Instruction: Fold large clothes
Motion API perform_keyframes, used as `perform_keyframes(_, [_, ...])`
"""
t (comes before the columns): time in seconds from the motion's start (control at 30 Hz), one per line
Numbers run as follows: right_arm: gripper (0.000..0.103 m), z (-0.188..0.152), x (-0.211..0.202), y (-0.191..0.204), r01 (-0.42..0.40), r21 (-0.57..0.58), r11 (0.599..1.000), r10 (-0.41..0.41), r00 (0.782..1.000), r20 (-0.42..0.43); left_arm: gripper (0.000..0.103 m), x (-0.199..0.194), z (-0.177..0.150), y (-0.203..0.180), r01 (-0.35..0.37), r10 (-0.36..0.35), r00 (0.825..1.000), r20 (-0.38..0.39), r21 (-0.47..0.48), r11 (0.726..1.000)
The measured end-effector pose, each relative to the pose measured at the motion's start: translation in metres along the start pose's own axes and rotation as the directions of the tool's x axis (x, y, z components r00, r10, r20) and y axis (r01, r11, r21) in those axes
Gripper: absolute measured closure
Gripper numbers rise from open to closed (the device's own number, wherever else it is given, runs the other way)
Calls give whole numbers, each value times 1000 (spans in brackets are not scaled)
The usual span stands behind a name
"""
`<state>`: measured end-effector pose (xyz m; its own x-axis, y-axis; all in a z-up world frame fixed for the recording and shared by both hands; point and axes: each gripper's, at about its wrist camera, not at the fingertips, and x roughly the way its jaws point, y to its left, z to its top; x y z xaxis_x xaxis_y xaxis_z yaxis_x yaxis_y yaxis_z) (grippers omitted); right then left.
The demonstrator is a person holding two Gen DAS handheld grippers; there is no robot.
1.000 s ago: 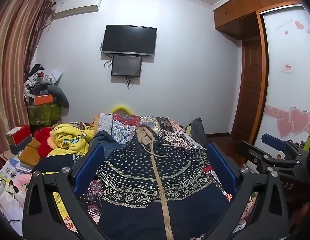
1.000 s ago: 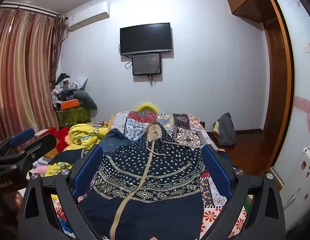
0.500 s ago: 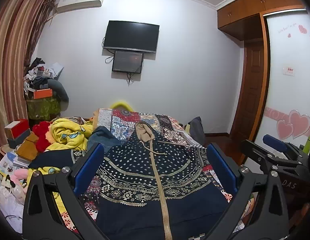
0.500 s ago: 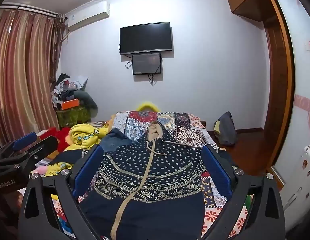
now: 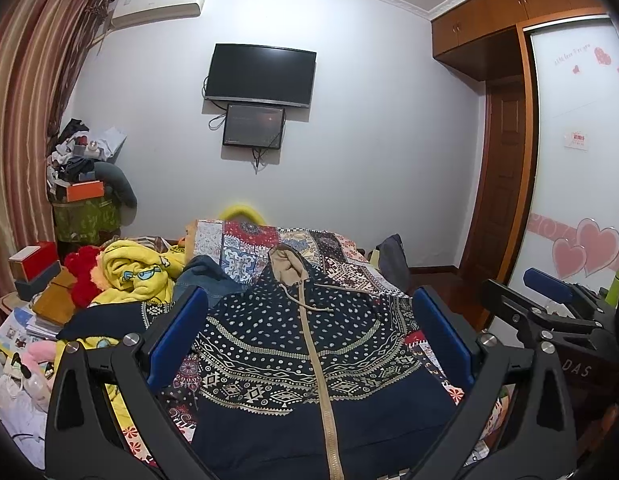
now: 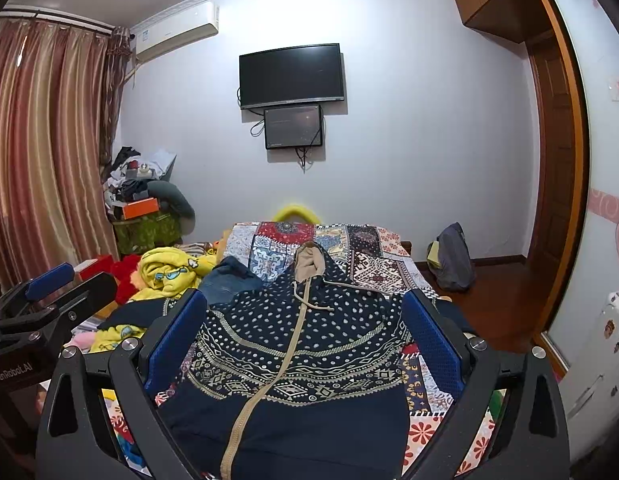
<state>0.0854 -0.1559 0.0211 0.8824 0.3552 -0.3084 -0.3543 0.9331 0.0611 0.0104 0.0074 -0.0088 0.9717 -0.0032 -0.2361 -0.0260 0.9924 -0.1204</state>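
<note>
Bedroom, pale wall carrying a television (image 5: pixel 260 74); a bed (image 6: pixel 383 270) under a patchwork cover is serving as worktop. Item: navy patterned hoodie (image 5: pixel 305 344), lying flat and zip-up along the bed's middle, hood toward the far edge, apparently spread for folding. One sleeve is trailing toward the bed's left edge, near a yellow blanket (image 5: pixel 139 270). Left gripper (image 5: pixel 309 336) and right gripper (image 6: pixel 305 332) are hovering over the near edge, jaws wide apart, holding nothing. The right edge is offering freer room; the hem is probably running below view.
</note>
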Motion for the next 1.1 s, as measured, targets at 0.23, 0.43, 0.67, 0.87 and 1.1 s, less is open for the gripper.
perform_keyframes(0.23, [5, 0, 0, -1, 1, 1, 1000, -1, 1000, 3, 0, 0, 1, -1, 1, -1, 1000, 3, 0, 1000])
perform_keyframes(0.43, [5, 2, 1, -2, 1, -1, 1000, -1, 1000, 1, 0, -2, 1, -1, 2, -2, 1000, 4, 2, 1000])
perform_keyframes(0.67, [5, 2, 0, -2, 3, -3, 1000, -3, 1000, 0, 0, -2, 0, 1, 5, -5, 1000, 3, -1, 1000])
perform_keyframes(0.87, [5, 2, 0, -2, 3, 1, 1000, -3, 1000, 0, 0, -1, 0, 1, 12, -12, 1000, 4, -6, 1000])
perform_keyframes(1.1, [5, 2, 1, -2, 4, 1, 1000, -4, 1000, -3, 0, -1, -1, 1, 11, -11, 1000, 5, -3, 1000])
